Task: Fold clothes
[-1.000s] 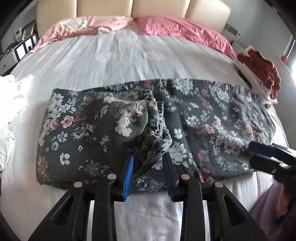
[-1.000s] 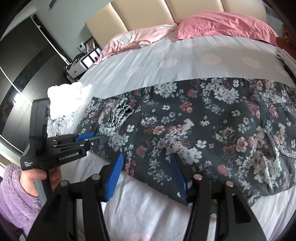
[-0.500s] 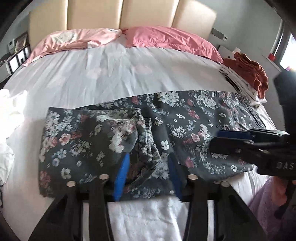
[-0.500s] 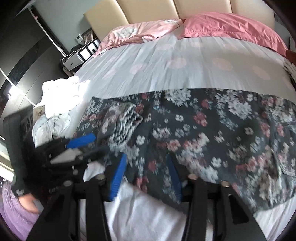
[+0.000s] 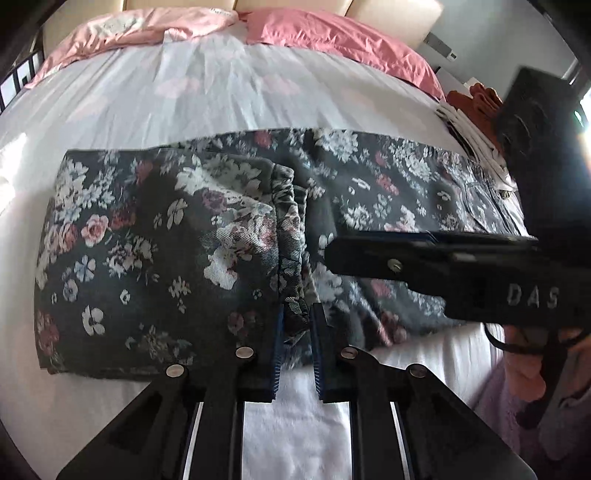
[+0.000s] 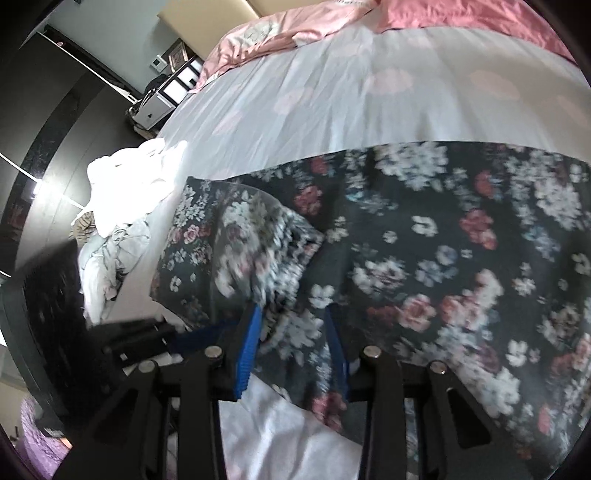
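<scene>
A dark floral garment (image 5: 155, 251) lies across the white bed, its left end folded over with a gathered edge (image 5: 291, 229) in the middle. My left gripper (image 5: 296, 339) is shut on the garment's near edge at that gathered fold. My right gripper (image 6: 293, 343) is over the same near edge, just right of the fold; its blue jaws stand partly apart with floral cloth (image 6: 424, 266) between them. The right gripper also shows in the left wrist view (image 5: 436, 258), reaching in sideways over the garment.
Pink pillows (image 5: 332, 33) lie at the bed's head. A stack of folded clothes with a rust item (image 5: 480, 99) sits at the right edge. A heap of white laundry (image 6: 122, 199) lies at the left. The white sheet (image 5: 229, 92) stretches beyond the garment.
My left gripper has closed onto the garment's gathered edge. My right gripper has moved left along the near edge toward the left gripper, and its jaws have narrowed.
</scene>
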{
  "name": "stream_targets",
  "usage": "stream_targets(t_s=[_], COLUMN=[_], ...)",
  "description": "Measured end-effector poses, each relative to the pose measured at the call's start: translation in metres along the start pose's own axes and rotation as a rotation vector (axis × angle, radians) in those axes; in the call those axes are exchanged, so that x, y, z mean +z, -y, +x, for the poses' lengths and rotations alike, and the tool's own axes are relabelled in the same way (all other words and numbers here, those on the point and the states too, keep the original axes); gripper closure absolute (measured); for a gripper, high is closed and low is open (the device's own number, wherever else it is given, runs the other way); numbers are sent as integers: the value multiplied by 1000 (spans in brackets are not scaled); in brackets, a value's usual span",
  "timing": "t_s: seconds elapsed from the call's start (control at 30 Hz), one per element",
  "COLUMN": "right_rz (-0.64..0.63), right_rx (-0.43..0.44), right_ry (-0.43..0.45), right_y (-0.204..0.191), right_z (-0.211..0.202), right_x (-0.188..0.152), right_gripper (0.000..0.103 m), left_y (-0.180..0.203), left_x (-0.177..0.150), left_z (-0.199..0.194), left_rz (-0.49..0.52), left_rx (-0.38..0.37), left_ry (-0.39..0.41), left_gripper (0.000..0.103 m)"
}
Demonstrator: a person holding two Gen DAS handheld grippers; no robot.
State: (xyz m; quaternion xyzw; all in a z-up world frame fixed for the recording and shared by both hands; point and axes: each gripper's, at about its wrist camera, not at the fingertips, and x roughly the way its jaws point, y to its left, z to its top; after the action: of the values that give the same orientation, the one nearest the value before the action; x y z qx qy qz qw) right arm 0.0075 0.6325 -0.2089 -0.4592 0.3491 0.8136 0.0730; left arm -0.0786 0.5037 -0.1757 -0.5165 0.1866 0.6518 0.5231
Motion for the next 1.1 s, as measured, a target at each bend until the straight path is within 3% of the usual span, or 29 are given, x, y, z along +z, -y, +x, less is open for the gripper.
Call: stream_targets(t_s=[0.13, 0.5, 0.67, 0.77, 0.83, 0.9, 1.1], right_rz=[23, 55, 25, 25, 22, 19, 15], right_rx=[43, 38, 19, 26, 29, 32, -17], right_ry=[-38, -86, -64, -45, -28, -12, 46], right_y=[-1, 4, -3, -3, -6, -8, -16], right_z=[17, 44, 45, 39, 33, 24, -15], right_x=[3, 0, 0, -2, -3, -3, 4], right_gripper=[68, 69, 82, 86, 87, 88, 90], left_y=[1, 6, 7, 8, 5, 2, -8], left_x=[-1, 0, 0, 0, 0, 0, -1], left_z=[1, 8, 5, -2, -16, -30, -71], left_rz=[7, 21, 17, 30, 20, 9, -24], left_rx=[-1, 4, 1, 5, -2, -10, -33], left_ry=[-12, -49, -39, -22, 13, 48, 154], left_gripper=[88, 88, 88, 85, 68, 58, 56])
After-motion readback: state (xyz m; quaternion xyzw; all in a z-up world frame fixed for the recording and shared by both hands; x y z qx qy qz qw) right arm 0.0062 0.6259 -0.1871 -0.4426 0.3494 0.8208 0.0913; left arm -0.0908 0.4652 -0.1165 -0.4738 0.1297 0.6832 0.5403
